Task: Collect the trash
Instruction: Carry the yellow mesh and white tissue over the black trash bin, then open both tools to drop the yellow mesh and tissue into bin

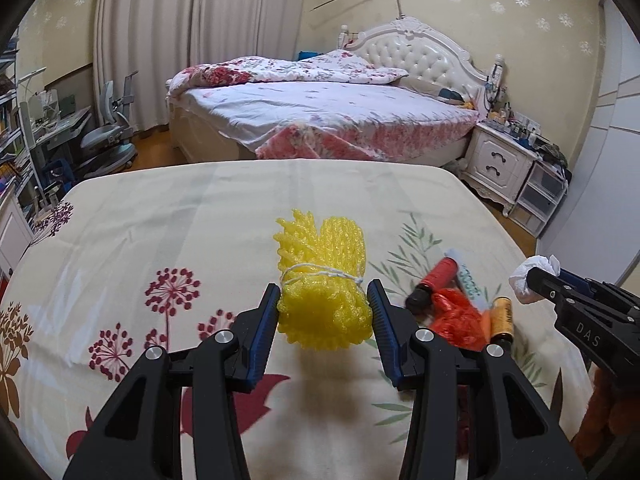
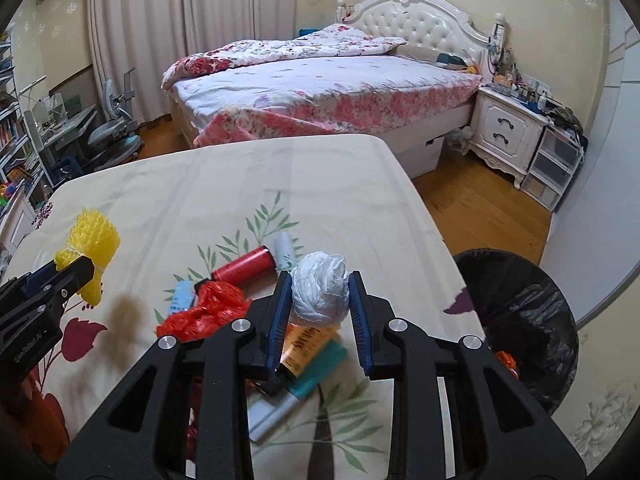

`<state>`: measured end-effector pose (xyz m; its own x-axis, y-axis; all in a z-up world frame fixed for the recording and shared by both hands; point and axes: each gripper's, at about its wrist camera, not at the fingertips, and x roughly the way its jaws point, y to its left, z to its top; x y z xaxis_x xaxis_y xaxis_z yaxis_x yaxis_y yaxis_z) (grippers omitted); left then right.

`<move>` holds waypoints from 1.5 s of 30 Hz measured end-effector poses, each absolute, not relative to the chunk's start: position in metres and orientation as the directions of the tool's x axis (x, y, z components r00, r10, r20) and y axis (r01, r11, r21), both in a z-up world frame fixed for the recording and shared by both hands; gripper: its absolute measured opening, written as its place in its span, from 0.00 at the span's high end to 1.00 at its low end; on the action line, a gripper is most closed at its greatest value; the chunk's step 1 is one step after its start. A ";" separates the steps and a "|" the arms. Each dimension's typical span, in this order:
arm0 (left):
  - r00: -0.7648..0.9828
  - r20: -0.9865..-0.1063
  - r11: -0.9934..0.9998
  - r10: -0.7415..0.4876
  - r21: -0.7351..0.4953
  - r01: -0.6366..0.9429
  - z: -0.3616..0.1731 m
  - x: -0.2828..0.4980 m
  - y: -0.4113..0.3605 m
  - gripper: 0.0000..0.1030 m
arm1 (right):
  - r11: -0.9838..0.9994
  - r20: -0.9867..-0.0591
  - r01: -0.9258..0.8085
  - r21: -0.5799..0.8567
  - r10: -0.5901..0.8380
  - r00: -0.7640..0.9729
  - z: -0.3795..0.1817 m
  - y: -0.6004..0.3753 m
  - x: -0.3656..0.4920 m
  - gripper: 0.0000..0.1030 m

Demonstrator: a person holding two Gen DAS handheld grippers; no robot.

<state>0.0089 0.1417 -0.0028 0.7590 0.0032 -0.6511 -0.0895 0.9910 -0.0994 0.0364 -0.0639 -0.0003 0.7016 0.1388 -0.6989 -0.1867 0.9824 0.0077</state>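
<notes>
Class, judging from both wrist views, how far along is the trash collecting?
Done: some orange scrap already lies in the black-lined bin. In hand: left tongs grip the yellow foam net; right tongs grip the white wad. Left: red bag, red tube and other tubes on the table.

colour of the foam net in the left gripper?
Bright yellow foam net, tied round with white string; clearest in the left wrist view, between the left gripper pads.

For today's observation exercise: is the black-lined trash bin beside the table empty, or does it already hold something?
Not empty. In the right wrist view the trash bin stands open, with a bit of orange-red material showing inside its black liner. How much more lies below cannot be told.
</notes>
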 end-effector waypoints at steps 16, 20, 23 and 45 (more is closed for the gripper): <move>0.760 -0.622 0.981 -0.188 -0.083 0.174 0.002 0.026 0.011 0.56 | 0.998 -0.682 0.062 0.004 -0.042 0.730 -0.008 -0.189 0.020 0.72; 0.752 -0.623 0.973 -0.216 -0.078 0.215 -0.001 0.036 -0.016 0.56 | 0.994 -0.681 0.111 0.013 -0.072 0.729 -0.012 -0.213 0.021 0.72; 0.746 -0.625 0.968 -0.228 -0.064 0.242 -0.004 0.043 -0.034 0.56 | 0.991 -0.679 0.135 0.019 -0.086 0.729 -0.014 -0.226 0.024 0.72; 0.698 -0.672 0.947 -0.247 -0.013 0.322 -0.032 0.094 -0.120 0.56 | 0.967 -0.703 0.251 0.048 -0.146 0.696 -0.042 -0.280 0.056 0.72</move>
<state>0.0941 -0.1201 -0.0322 0.6984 -0.2467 -0.6718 0.3221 0.9466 -0.0128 0.0564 -0.2802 -0.0419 0.6957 -0.1456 -0.7034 0.2512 0.9667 0.0483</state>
